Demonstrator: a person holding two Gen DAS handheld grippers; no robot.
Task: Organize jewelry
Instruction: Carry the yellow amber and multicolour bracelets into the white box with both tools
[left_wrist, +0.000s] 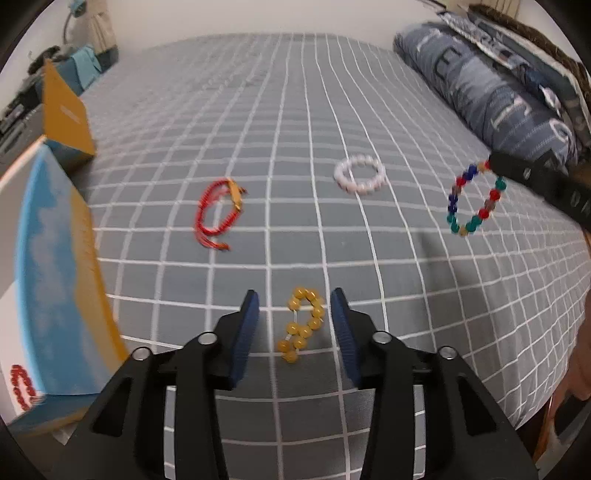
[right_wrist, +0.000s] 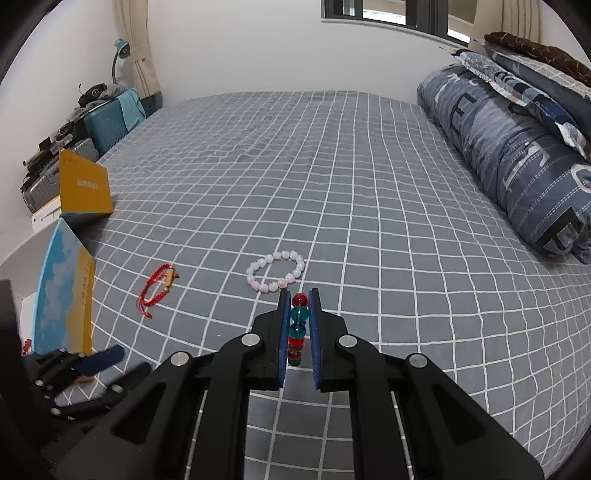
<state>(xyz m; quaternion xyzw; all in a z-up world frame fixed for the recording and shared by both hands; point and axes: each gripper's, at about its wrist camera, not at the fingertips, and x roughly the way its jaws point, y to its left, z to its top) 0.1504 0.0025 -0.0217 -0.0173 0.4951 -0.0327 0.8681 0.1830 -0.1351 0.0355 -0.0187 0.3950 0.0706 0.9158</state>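
Note:
On the grey checked bed sheet (left_wrist: 295, 129) lie a red cord bracelet (left_wrist: 218, 210), a white bead bracelet (left_wrist: 360, 174) and a yellow bead bracelet (left_wrist: 303, 323). My left gripper (left_wrist: 295, 301) is open, its fingers on either side of the yellow bracelet, just above the sheet. My right gripper (right_wrist: 298, 295) is shut on a multicoloured bead bracelet (right_wrist: 297, 332), which hangs above the sheet in the left wrist view (left_wrist: 474, 199). The white bracelet (right_wrist: 276, 271) and red bracelet (right_wrist: 159, 290) lie ahead of it. The open box (left_wrist: 55, 295) stands at the left.
The box's yellow lid (right_wrist: 85, 184) stands up at the bed's left edge. A folded blue quilt and pillows (right_wrist: 517, 147) line the right side. Suitcases and clutter (right_wrist: 103, 122) sit past the bed at far left. My left gripper shows in the right wrist view (right_wrist: 107, 363).

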